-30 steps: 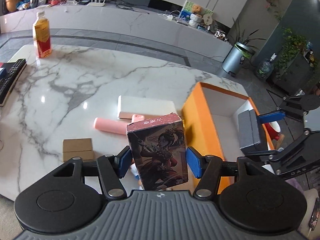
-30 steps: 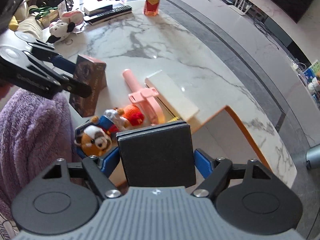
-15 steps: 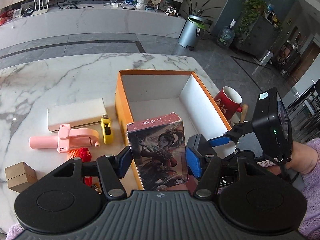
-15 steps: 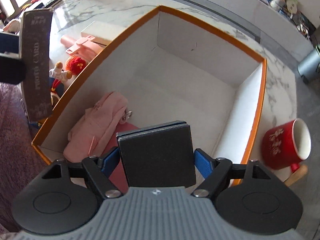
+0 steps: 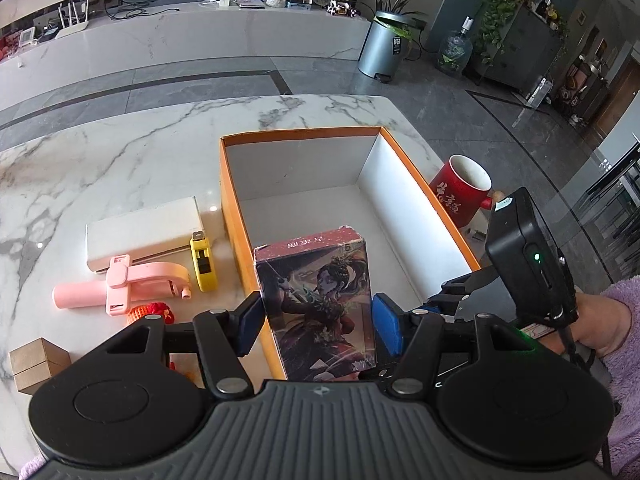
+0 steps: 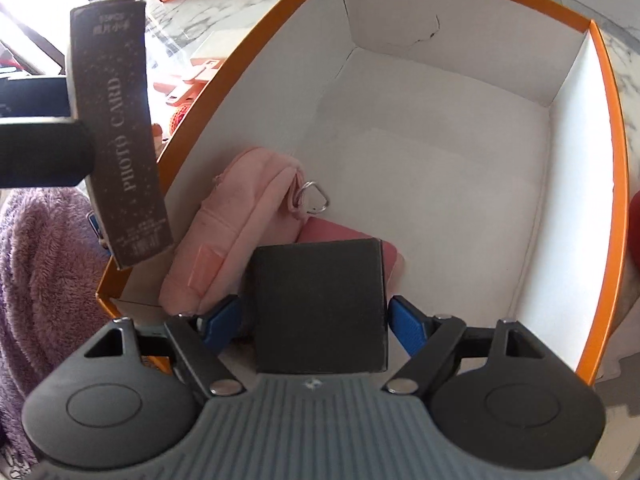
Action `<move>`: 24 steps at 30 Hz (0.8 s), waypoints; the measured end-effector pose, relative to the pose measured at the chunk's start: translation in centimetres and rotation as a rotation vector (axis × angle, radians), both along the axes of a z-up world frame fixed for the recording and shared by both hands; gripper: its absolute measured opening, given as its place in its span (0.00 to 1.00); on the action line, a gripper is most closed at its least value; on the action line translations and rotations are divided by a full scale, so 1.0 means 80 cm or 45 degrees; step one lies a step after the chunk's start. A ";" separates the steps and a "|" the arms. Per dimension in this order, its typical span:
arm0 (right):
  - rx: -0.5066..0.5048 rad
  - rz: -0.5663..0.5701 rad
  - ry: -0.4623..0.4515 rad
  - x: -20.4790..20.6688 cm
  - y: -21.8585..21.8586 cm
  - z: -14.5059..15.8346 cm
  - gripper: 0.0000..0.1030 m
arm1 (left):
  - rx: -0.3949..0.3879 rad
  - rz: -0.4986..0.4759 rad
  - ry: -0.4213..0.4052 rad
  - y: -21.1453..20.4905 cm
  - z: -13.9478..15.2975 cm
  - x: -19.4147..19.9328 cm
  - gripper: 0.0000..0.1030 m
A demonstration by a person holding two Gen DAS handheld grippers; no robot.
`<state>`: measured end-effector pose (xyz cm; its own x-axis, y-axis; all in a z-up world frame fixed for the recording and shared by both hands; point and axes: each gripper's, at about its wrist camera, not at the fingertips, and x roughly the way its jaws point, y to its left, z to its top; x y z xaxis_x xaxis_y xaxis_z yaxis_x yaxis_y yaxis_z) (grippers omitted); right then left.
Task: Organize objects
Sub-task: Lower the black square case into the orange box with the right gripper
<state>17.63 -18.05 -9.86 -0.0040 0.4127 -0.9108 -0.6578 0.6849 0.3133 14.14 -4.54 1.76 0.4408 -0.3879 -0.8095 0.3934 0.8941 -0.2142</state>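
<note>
Card box (image 5: 316,304) stands upright, pinched in the left gripper (image 5: 318,322) over the orange bin's (image 5: 230,200) near-left rim. Right gripper (image 6: 316,318) clamps a dark box (image 6: 320,306) low inside the bin, just beside a pink pouch (image 6: 236,224).

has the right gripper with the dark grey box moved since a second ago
Yes. The right gripper, holding the dark grey square box, went from above the table into the orange-rimmed cardboard box.

Left claw (image 5: 318,322) and right claw (image 6: 316,318) — both clamped, each loaded.
</note>
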 end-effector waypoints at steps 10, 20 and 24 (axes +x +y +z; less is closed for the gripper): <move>0.144 -0.139 0.258 0.025 -0.041 0.002 0.79 | 0.002 -0.035 0.008 -0.011 -0.003 0.004 0.66; 0.121 -0.186 0.298 0.043 -0.044 0.014 0.57 | -0.010 -0.056 0.033 -0.017 -0.011 0.006 0.66; 0.115 -0.232 0.335 0.044 -0.044 0.002 0.45 | -0.015 -0.068 0.041 -0.019 -0.014 0.008 0.66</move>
<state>21.16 -21.54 -9.70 -0.1528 0.5072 -0.8482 -0.4157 0.7457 0.5208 14.77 -6.09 0.66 0.3928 -0.4198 -0.8182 0.4330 0.8694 -0.2381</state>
